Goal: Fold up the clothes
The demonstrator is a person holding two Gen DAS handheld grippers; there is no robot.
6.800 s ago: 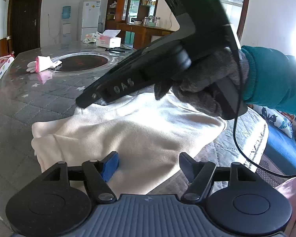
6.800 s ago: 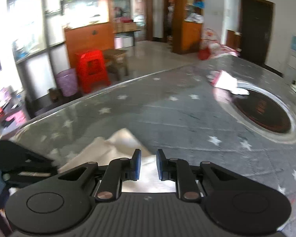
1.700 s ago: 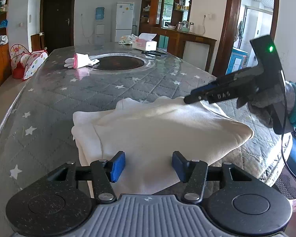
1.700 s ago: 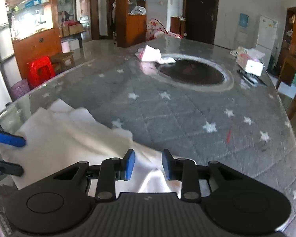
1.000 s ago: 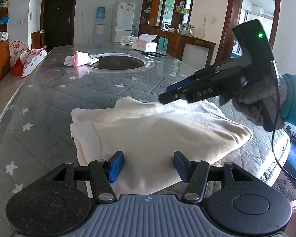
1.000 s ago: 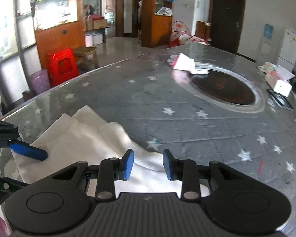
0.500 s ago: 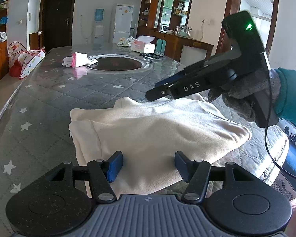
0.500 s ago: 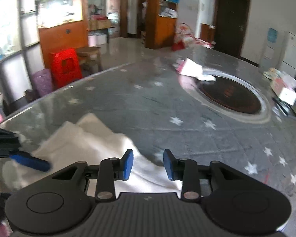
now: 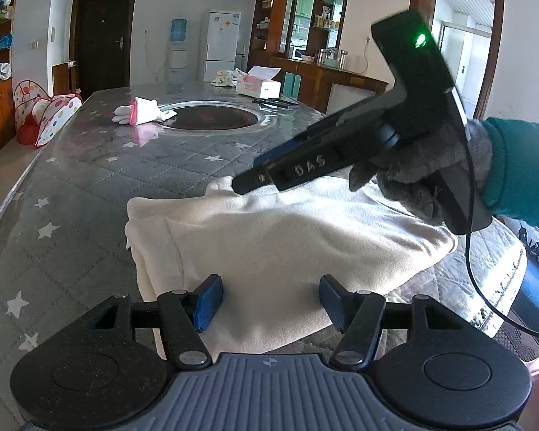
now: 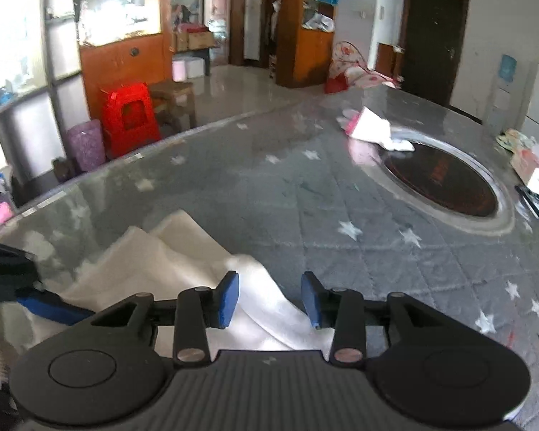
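Right gripper (image 10: 270,296) now farther over cream garment (image 9: 287,237), jaws opening, unclamped; left gripper (image 9: 269,301) apart at 6 o'clock.

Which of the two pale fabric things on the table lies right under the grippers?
The large cream garment, folded at the near table edge, lies under both grippers. The other, a small white and pink glove, lies far off beside the dark round inset.

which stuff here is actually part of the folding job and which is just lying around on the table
Part of the job:
- cream fleece garment, folded on the grey star-print quilted table cover
- left gripper, open over its near edge
- right gripper, jaws opening above the cloth

Just lying about:
- white and pink glove
- white and pink tissue box
- round dark hotplate
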